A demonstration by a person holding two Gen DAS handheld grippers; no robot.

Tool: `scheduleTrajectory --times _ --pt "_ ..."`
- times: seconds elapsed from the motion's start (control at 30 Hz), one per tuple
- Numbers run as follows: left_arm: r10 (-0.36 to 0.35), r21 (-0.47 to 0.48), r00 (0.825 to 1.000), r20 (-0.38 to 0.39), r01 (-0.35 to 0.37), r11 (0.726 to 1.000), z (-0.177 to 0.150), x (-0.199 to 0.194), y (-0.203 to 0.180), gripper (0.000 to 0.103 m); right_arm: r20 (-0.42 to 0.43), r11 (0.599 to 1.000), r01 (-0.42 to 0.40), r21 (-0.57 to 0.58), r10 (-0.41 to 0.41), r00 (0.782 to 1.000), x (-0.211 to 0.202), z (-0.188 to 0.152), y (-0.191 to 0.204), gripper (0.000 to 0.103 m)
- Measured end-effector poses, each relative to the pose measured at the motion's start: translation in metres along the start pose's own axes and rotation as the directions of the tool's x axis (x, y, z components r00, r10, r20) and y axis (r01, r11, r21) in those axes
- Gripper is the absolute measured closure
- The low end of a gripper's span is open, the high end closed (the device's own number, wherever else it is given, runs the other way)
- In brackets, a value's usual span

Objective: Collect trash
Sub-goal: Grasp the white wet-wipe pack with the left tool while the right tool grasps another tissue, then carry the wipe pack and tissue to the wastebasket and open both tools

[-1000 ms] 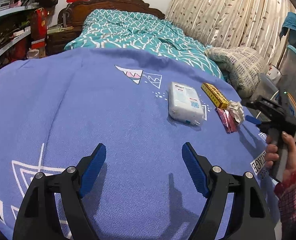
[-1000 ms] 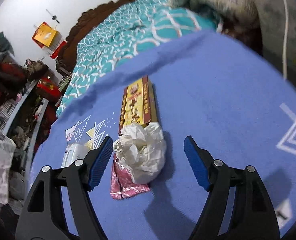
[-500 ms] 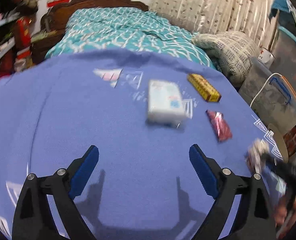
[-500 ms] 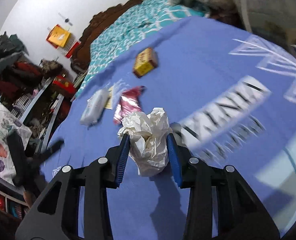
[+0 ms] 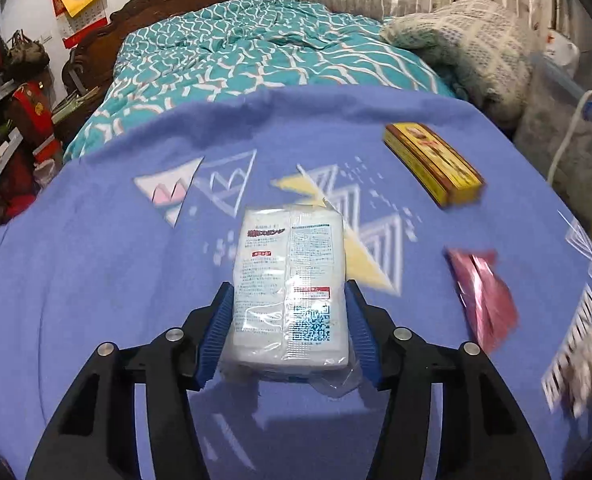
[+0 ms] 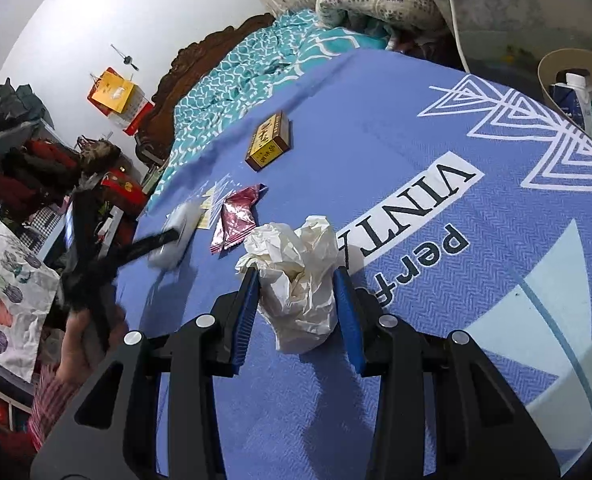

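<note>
My left gripper (image 5: 288, 312) is shut on a white plastic-wrapped pack (image 5: 290, 280) that lies on the blue blanket (image 5: 96, 280). My right gripper (image 6: 296, 292) is shut on a crumpled white paper ball (image 6: 296, 280) and holds it above the blanket. A pink foil wrapper (image 5: 483, 300) lies right of the pack; it also shows in the right wrist view (image 6: 236, 216). A yellow and brown box (image 5: 431, 164) lies farther back right, and shows in the right wrist view (image 6: 270, 142). The left gripper and pack appear blurred in the right wrist view (image 6: 172, 236).
A round bin (image 6: 575, 84) holding a carton and bottles stands off the blanket's right edge. A teal quilt (image 5: 256, 52) and a patterned pillow (image 5: 467, 36) lie behind. Cluttered shelves (image 5: 12, 112) stand at the left.
My left gripper moved forward to the white pack and shut on it. My right gripper shut on the paper ball, lifted it and carried it away from the box and wrapper.
</note>
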State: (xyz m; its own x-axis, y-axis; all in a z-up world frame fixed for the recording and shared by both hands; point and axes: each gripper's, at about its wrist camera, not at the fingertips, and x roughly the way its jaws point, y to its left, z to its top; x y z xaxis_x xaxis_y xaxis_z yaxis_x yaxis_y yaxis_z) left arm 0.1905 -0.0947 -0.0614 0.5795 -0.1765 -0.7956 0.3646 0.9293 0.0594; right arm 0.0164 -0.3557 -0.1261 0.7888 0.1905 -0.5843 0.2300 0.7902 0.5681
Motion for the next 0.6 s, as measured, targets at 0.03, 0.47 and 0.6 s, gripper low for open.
scheduleTrajectory --times 0.03,0.47,0.6 --pt "0.009 0.003 1.000 0.004 -0.009 1.000 -0.012 -0.010 0.000 0.051 -0.004 1.000 -0.001 -0.005 0.001 1.000 0.001 0.000 0.001 0.062" --pt "0.095 -0.066 0.994 0.050 -0.092 0.994 -0.144 -0.109 0.022 0.049 -0.105 0.977 -0.075 -0.198 0.055 0.993 0.000 -0.059 0.068 0.062" --pt "0.107 -0.055 0.992 0.068 -0.103 0.993 -0.152 -0.113 0.022 0.047 -0.092 0.947 0.004 -0.322 -0.036 0.995 0.003 -0.078 0.090 0.054"
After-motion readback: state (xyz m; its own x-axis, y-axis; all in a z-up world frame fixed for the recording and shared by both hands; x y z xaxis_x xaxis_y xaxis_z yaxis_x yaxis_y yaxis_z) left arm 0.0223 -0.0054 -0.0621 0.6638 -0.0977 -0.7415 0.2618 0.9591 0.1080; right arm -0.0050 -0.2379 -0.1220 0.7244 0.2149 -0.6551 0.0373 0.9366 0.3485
